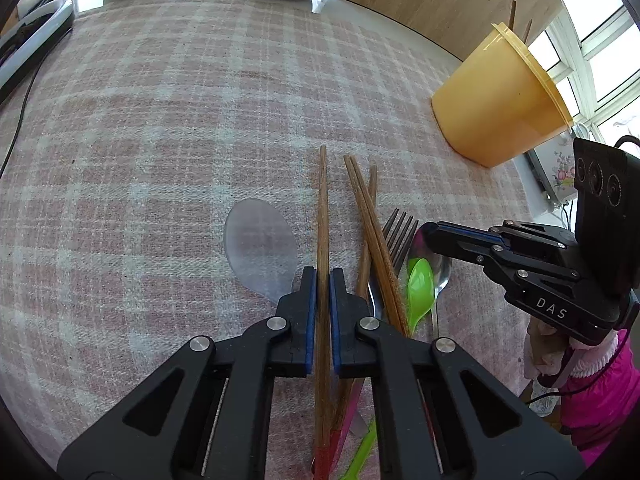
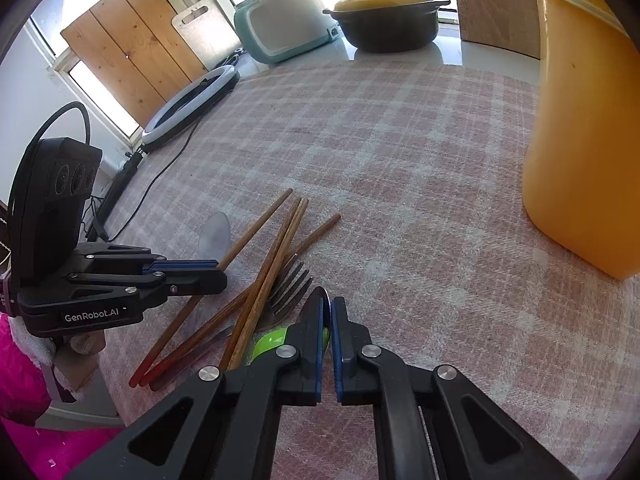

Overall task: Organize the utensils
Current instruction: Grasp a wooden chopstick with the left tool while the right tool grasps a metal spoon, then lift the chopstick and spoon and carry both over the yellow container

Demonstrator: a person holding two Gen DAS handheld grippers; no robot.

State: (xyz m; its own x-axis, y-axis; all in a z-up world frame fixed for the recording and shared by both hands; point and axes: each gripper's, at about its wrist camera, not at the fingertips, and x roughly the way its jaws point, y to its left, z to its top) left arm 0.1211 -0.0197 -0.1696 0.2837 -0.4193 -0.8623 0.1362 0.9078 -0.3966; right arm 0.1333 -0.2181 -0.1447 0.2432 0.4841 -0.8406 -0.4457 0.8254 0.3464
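A heap of utensils lies on the checked cloth (image 1: 160, 140): wooden chopsticks (image 1: 366, 216), a metal fork (image 1: 400, 232), a green plastic spoon (image 1: 420, 288), a metal spoon (image 1: 442, 272) and a clear plastic spoon (image 1: 260, 248). My left gripper (image 1: 323, 272) is shut on one wooden chopstick (image 1: 322, 200) that lies lengthwise between its pads. To its right, my right gripper (image 2: 327, 304) is shut on the bowl of the metal spoon (image 2: 320, 294), with the green spoon (image 2: 272, 340) just under it. A yellow cup (image 1: 496, 108) holding two chopstick ends stands at the far right.
A teal rice cooker (image 2: 280, 20), a dark pot with a yellow lid (image 2: 384, 20) and wooden boards (image 2: 132, 48) line the back. A ring light (image 2: 192, 100) with its cable lies at the left. A pink sleeve (image 1: 600, 392) is at the table's near edge.
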